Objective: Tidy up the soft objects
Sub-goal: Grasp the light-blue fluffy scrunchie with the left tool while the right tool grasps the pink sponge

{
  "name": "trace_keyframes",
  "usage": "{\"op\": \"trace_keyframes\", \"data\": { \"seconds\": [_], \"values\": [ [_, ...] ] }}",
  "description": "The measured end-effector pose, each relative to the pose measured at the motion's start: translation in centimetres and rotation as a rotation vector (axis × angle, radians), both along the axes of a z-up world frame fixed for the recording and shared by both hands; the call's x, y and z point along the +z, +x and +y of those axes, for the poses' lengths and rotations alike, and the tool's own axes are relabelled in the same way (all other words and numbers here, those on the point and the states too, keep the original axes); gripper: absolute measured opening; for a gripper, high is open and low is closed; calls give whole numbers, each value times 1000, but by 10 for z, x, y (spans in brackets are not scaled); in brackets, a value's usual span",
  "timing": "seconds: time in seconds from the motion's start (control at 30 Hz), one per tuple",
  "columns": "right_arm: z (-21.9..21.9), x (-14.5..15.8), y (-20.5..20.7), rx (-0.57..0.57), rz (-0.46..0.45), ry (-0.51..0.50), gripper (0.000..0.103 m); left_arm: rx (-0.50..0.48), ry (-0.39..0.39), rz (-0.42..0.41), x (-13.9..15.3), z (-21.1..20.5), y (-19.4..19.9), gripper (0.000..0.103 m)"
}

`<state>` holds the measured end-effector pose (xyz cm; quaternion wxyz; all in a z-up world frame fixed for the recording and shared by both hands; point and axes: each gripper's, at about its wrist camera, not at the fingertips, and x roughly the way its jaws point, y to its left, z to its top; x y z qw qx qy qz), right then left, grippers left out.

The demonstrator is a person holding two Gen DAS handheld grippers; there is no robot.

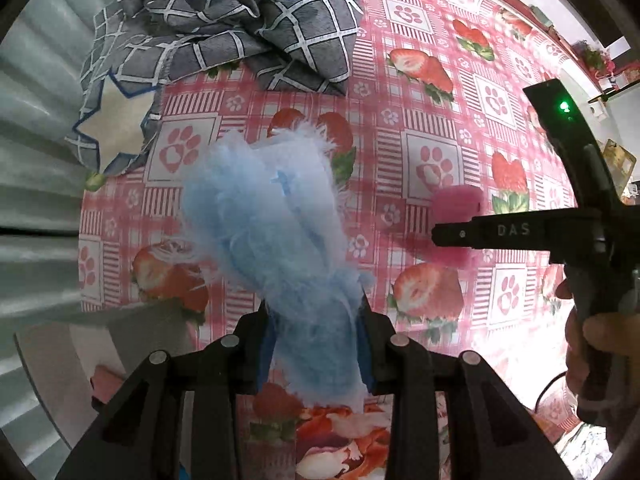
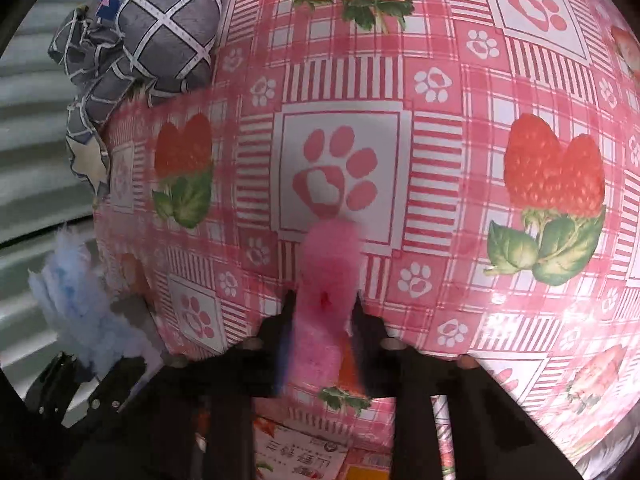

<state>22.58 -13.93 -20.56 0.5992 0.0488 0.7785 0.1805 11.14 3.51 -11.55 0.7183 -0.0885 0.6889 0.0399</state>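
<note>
- Fluffy blue piece (image 1: 276,236) hangs above the bench (image 1: 432,92); its near end is hidden between the pads, its make hard to tell.
- Fluffy pink piece (image 2: 328,280) is blurred in the right wrist view, lower part covered by dark fingers.
- Left tongs (image 1: 316,356) nearly closed, clamping the blue piece.
- Right tongs (image 2: 322,320) closed on the pink piece, over the paw-print cloth.
- Grey checked fabric (image 1: 224,28) is bunched at the far left edge, partly cut off.

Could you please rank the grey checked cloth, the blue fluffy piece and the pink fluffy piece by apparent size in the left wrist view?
1. Grey checked cloth, though the fluffy piece sits nearer the camera.
2. Blue fluffy piece.
3. Pink fluffy piece, clearly smallest.
</note>
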Motion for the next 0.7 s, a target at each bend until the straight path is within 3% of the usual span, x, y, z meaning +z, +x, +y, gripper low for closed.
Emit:
{"op": "trace_keyframes", "data": {
  "seconds": [0.07, 0.17, 0.27, 0.43, 0.5, 0.7],
  "values": [
    [-13, 4, 0, -46, -3, 19, 23, -1, -9, -8, 4, -2, -3, 38],
    [-56, 10, 3, -169, -17, -37, 28, -18, -6, -19, 9, -8, -7, 38],
    [-100, 16, 6, -271, -20, -140, 66, -30, -18, -22, 10, -12, -11, 38],
    [-101, 29, 8, -233, -63, -125, 68, -50, -19, -19, 8, -22, -12, 38],
    [-93, 28, 8, -215, -74, -134, 83, -49, -21, -17, 7, -24, -11, 38],
    [-75, 0, 5, -135, -83, -201, 83, -54, -24, -26, 11, -28, -14, 40]
  ]
}}
